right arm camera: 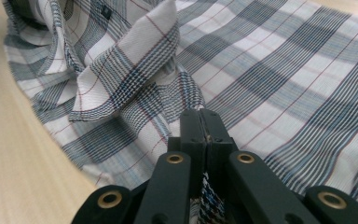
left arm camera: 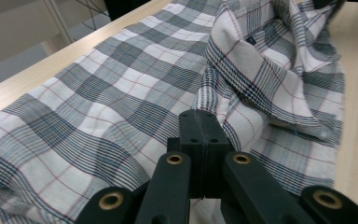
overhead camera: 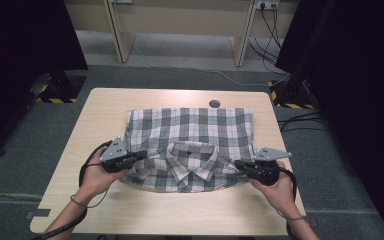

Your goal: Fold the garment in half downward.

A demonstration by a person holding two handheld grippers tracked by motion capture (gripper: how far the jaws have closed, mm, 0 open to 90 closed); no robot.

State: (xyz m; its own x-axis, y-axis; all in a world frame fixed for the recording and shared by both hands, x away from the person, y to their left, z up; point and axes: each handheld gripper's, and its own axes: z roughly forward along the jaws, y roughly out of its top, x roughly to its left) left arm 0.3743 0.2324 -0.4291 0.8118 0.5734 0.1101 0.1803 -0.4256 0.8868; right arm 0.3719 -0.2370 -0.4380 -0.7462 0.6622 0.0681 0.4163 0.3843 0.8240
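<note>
Lying folded at the centre of the surface (overhead camera: 130,210), collar toward 6 o'clock, the plaid shirt (overhead camera: 190,130) is pinched at 8 o'clock by the left tongs (overhead camera: 142,155) and at 4 o'clock by the right tongs (overhead camera: 237,164), both clenched on cloth.

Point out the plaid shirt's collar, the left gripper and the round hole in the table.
collar (overhead camera: 192,150), high view, its middle.
left gripper (overhead camera: 142,154), high view, fingertips.
round hole (overhead camera: 214,104), high view, centre.

from up high i'm seeing the table (overhead camera: 145,210) evenly lit from above, while both sides are falling into near black. the picture is looking soft and a bit grainy. in the gripper views the shirt (left arm camera: 121,93) is staying sharp, its far edges blurring; no glare, only faint shadows.
</note>
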